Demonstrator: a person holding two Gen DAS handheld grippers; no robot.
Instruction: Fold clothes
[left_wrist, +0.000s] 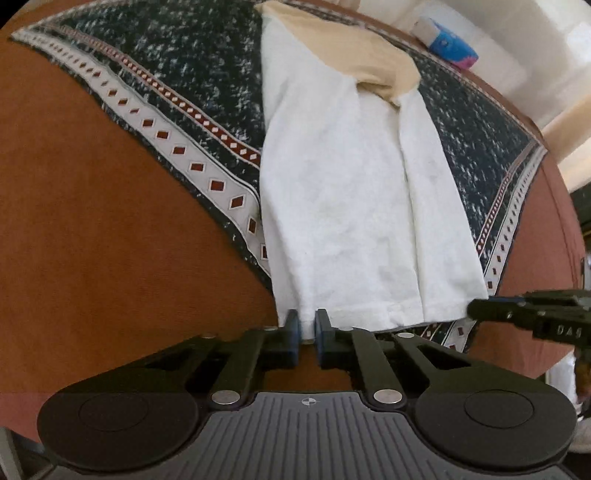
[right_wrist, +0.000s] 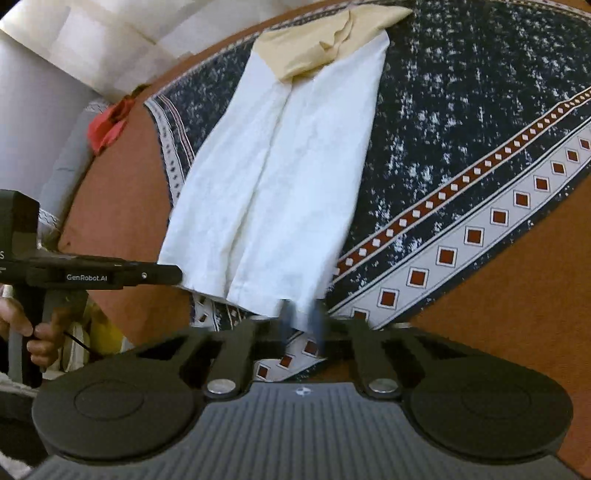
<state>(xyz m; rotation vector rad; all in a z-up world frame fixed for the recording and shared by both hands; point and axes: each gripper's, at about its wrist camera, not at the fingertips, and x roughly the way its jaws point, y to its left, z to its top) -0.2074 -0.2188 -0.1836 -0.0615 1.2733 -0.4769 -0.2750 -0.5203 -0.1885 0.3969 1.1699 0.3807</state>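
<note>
A white garment (left_wrist: 351, 192) with a cream-yellow top part (left_wrist: 351, 51) lies folded lengthwise into a long strip on a dark patterned cloth (left_wrist: 177, 70). My left gripper (left_wrist: 306, 325) is shut on the near left corner of its hem. My right gripper (right_wrist: 301, 314) is shut on the opposite near corner of the hem, its fingers blurred. The garment also shows in the right wrist view (right_wrist: 280, 177). The right gripper appears in the left wrist view (left_wrist: 476, 308) at the hem's right corner. The left gripper appears in the right wrist view (right_wrist: 173, 275) at the hem's left corner.
The patterned cloth (right_wrist: 461, 147) lies over an orange-brown surface (left_wrist: 92, 240). A blue and pink tissue pack (left_wrist: 448, 44) sits at the far edge. A red cloth (right_wrist: 109, 123) lies at the left edge in the right wrist view. A hand (right_wrist: 40, 332) holds the left gripper's handle.
</note>
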